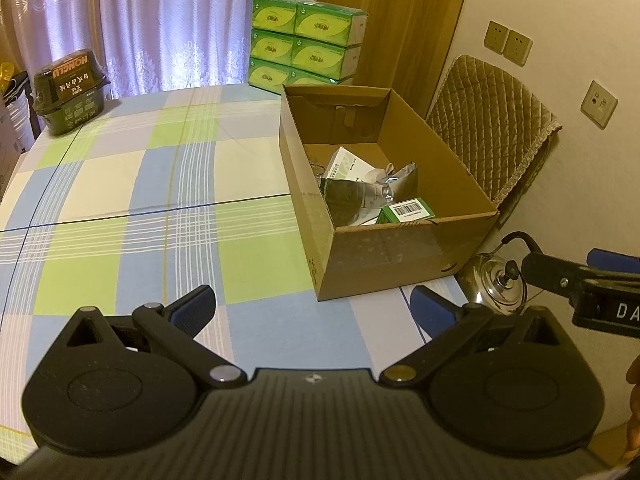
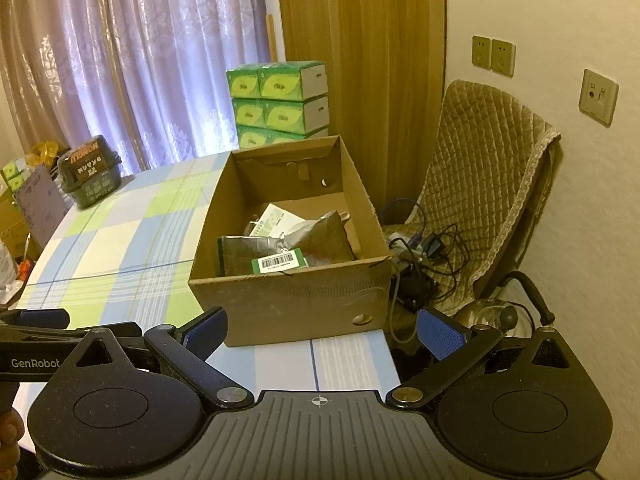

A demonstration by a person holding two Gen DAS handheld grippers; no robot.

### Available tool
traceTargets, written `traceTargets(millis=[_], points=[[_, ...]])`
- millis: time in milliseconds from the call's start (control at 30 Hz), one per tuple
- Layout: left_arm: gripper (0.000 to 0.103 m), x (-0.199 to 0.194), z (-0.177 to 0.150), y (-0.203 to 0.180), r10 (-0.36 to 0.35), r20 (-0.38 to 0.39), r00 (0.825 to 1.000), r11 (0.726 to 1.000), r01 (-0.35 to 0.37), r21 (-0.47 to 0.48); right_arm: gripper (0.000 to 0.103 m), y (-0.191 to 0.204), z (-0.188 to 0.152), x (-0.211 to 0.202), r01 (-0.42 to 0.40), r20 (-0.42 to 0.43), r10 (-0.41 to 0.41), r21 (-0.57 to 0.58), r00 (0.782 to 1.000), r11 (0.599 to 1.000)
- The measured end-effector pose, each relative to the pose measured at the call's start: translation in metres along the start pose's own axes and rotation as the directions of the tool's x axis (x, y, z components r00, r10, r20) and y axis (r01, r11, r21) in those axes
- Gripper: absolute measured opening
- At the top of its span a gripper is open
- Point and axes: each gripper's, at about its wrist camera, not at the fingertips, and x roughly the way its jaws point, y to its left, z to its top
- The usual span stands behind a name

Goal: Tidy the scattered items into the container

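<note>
An open cardboard box (image 1: 400,256) (image 2: 292,300) stands on the checked tablecloth (image 1: 132,208) at the table's right side. Inside lie a green carton with a barcode label (image 1: 408,212) (image 2: 280,262), a silver foil pouch (image 1: 400,180) (image 2: 324,236), a dark packet (image 1: 348,196) (image 2: 244,254) and a white-green box (image 1: 344,166) (image 2: 276,220). My left gripper (image 1: 314,312) hovers open over the near table edge, short of the box, nothing between its fingers. My right gripper (image 2: 322,332) is open too, just before the box's near wall.
A dark green lidded tub (image 1: 70,94) (image 2: 90,176) sits at the table's far left corner. Stacked green tissue packs (image 1: 304,46) (image 2: 280,102) stand behind the box. Right of the table are a padded chair (image 2: 480,184) with cables (image 2: 424,252) and a steel kettle (image 1: 500,284).
</note>
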Motion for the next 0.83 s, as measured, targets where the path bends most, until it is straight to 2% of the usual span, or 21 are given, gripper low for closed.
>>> traceTargets(millis=[500, 833], points=[[0.102, 0.0066, -0.0028, -0.0026, -0.010, -0.013, 1.000, 1.000, 0.010, -0.003, 0.103, -0.0016, -0.0019, 0.0027, 0.002, -0.014, -0.002, 0.005, 1.000, 1.000], [0.102, 0.0041, -0.0068, -0.0012, -0.010, 0.014, 1.000, 1.000, 0.010, 0.008, 0.103, 0.0021, -0.0047, 0.0033, -0.003, -0.020, 0.003, 0.003, 1.000, 1.000]])
